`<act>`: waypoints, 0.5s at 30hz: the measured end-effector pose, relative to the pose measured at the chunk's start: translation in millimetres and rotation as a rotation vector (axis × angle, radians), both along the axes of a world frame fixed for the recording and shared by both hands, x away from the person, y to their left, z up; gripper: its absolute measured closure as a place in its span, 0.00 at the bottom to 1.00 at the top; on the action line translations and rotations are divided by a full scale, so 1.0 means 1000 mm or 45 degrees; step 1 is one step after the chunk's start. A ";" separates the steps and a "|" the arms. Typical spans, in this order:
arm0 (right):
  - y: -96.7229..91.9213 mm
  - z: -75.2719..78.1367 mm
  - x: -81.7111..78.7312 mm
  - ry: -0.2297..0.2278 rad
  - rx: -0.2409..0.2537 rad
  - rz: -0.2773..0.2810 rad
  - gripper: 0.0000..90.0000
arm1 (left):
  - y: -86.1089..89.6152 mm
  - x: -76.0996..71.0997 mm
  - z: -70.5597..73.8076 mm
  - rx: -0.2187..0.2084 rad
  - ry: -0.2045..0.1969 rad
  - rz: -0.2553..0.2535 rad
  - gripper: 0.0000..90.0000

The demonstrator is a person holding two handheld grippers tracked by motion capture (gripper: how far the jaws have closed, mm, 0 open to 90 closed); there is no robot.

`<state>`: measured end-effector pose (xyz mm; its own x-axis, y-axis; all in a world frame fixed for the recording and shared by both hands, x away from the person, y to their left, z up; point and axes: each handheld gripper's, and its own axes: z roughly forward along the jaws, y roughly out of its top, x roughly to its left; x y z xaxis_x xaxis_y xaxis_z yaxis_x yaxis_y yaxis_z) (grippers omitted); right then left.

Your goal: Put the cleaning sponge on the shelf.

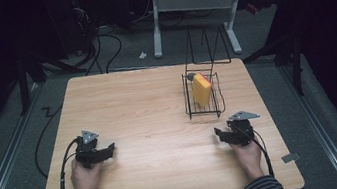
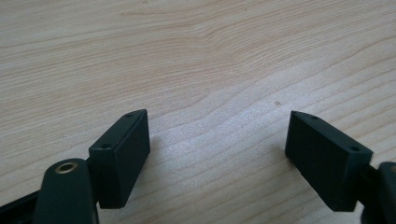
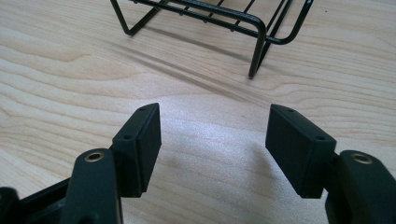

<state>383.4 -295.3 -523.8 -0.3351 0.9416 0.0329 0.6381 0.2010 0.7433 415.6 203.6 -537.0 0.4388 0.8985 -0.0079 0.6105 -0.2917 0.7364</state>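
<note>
Both the left gripper [image 1: 109, 149] and right gripper [image 1: 219, 133] rest with jaws apart and empty, low in frame; approach the wire basket [image 1: 189, 102] (upper right, yellow block [image 1: 201, 89] inside) slowly.

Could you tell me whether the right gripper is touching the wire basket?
Apart: the right gripper view shows bare table between the right gripper and the wire basket.

On the table [image 1: 148, 107], the wire basket [image 1: 204, 112] stands at about two o'clock from the centre, with the block [image 1: 201, 89] upright inside it and a small object [image 1: 190, 77] just behind the block. My left gripper [image 1: 109, 150] rests at eight o'clock, my right gripper [image 1: 219, 134] at four o'clock, just in front of the basket, the two well apart. Beyond the table, at twelve o'clock, stands a desk frame [image 1: 191, 5].
</note>
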 end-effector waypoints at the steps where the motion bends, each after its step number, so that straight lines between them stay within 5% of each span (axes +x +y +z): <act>1: 0.001 0.000 0.000 -0.001 -0.012 0.000 0.40 | 0.000 0.000 0.000 0.000 0.000 0.000 0.25; 15: 0.002 -0.004 0.004 0.016 -0.059 -0.014 0.40 | 0.000 0.000 0.000 0.000 0.000 0.000 0.25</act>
